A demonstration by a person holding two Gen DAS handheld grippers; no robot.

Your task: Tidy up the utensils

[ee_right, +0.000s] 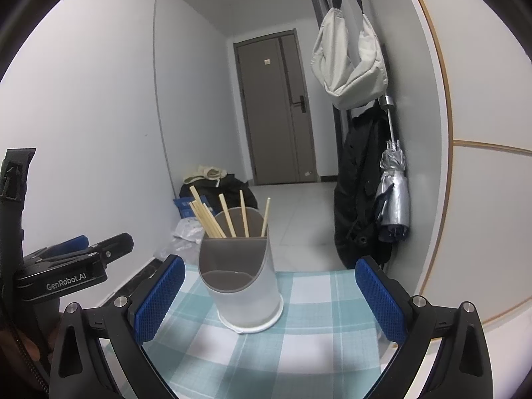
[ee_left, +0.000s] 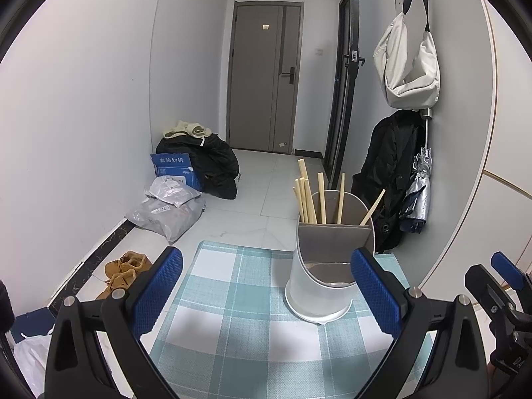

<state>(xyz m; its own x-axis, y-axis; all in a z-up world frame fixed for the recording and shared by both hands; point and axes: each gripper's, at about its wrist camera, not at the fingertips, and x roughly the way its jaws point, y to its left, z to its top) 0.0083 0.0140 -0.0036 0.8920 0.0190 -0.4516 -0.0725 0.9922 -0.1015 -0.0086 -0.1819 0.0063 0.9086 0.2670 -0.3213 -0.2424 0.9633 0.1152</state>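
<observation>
**A:** Chopsticks [ee_right: 229, 214] are what you're sorting, but start with the biggest thing: the checked tablecloth [ee_left: 232, 316] shows nothing loose on it in either view.

**B:** And the utensil holder [ee_right: 241, 286]?

**A:** It stands upright on the cloth, ahead of both your grippers. Its taller rear compartment holds all the sticks; the low front pocket looks empty (its floor is only partly visible).

**B:** So you're nearly finished?

**A:** I'd judge so. No utensil lies outside the holder that I can see, so little or nothing seems left for you.

**B:** How do the sticks point?

**A:** Long axes roughly vertical, top ends up above the rim, fanned: a cluster leans left, one tilts right.

**B:** Your grippers?

**A:** Your left gripper [ee_left: 266, 292] is spread wide and holds nothing; your right gripper [ee_right: 269, 296] likewise, with the holder between its fingers in view, untouched.
</observation>
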